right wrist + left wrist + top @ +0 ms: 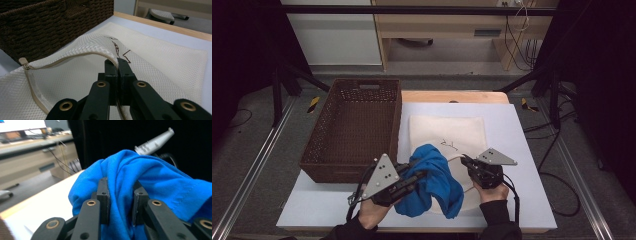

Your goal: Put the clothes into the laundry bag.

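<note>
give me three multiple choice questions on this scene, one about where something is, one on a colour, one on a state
1. Where is the wicker basket?
A. left of the mesh bag
B. on top of the mesh bag
C. right of the mesh bag

2. What colour is the cloth in the left gripper?
A. red
B. blue
C. green

3. How does the right gripper stand?
A. wide open above the bag
B. shut on nothing
C. shut on the upper edge of the mesh bag

Answers:
1. A: in the high view the basket sits at the table's left side, with the cream bag beside it to the right.
2. B: the left gripper view shows bright blue fabric bunched between the jaws.
3. C: the right gripper view shows the jaws pinched on the bag's zip edge, lifting it so the mouth gapes.
</note>
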`<act>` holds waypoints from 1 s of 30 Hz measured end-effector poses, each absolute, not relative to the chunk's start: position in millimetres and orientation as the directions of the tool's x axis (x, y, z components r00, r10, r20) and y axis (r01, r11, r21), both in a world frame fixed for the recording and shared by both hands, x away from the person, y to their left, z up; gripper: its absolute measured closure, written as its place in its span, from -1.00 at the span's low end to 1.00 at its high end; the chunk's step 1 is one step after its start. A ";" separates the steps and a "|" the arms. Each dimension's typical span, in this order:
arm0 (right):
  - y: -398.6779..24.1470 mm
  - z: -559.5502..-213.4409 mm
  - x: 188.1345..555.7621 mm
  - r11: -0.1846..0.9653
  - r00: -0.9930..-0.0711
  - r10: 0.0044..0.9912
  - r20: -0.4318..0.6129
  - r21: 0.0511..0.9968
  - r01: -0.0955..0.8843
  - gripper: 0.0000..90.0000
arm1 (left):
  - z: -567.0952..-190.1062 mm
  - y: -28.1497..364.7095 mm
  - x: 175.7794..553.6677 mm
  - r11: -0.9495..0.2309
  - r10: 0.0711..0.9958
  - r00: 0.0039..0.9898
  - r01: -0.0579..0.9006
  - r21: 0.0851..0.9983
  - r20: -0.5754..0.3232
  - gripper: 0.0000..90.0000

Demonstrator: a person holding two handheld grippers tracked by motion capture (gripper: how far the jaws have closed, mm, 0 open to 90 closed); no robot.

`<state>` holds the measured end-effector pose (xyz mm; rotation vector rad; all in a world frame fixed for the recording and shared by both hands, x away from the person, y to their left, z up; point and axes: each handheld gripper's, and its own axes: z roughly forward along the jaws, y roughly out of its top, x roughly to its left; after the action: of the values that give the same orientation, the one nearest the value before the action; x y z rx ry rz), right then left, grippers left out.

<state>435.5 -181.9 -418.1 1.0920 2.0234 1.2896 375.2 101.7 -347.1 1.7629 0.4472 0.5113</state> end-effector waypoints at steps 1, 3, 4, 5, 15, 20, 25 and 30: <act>-181.7 -418.2 435.6 0.229 -0.552 0.834 0.008 0.905 0.358 0.95 | -351.3 97.4 375.5 -0.251 0.540 0.835 0.039 0.967 0.107 0.62; -182.0 -418.1 435.9 0.226 -0.552 0.834 0.010 0.906 0.358 0.95 | -360.2 89.4 377.2 -0.276 0.528 0.843 0.053 0.960 0.105 0.62; -182.0 -418.0 436.1 0.222 -0.551 0.834 0.014 0.906 0.359 0.95 | -366.9 83.9 378.8 -0.292 0.521 0.848 0.069 0.954 0.098 0.62; -182.2 -417.9 436.3 0.217 -0.550 0.835 0.018 0.908 0.359 0.95 | -370.1 81.3 379.7 -0.300 0.516 0.852 0.076 0.951 0.095 0.62; -182.3 -417.3 435.6 0.211 -0.550 0.835 0.019 0.912 0.351 0.95 | -400.8 51.2 394.5 -0.398 0.505 0.860 0.156 0.904 0.074 0.62; -182.0 -417.4 435.5 0.210 -0.549 0.836 0.019 0.913 0.350 0.95 | -414.5 37.3 407.6 -0.431 0.527 0.848 0.204 0.879 0.062 0.61; -182.1 -417.6 435.5 0.214 -0.551 0.835 0.013 0.914 0.345 0.95 | -421.0 22.8 412.7 -0.450 0.532 0.845 0.225 0.864 0.057 0.60; -183.4 -417.0 435.6 0.208 -0.548 0.836 0.014 0.917 0.340 0.95 | -425.0 15.9 411.6 -0.455 0.519 0.854 0.234 0.859 0.042 0.60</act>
<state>435.6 -183.4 -417.0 1.0879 1.9928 1.3174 411.6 15.9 -425.0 2.0557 0.5488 0.3700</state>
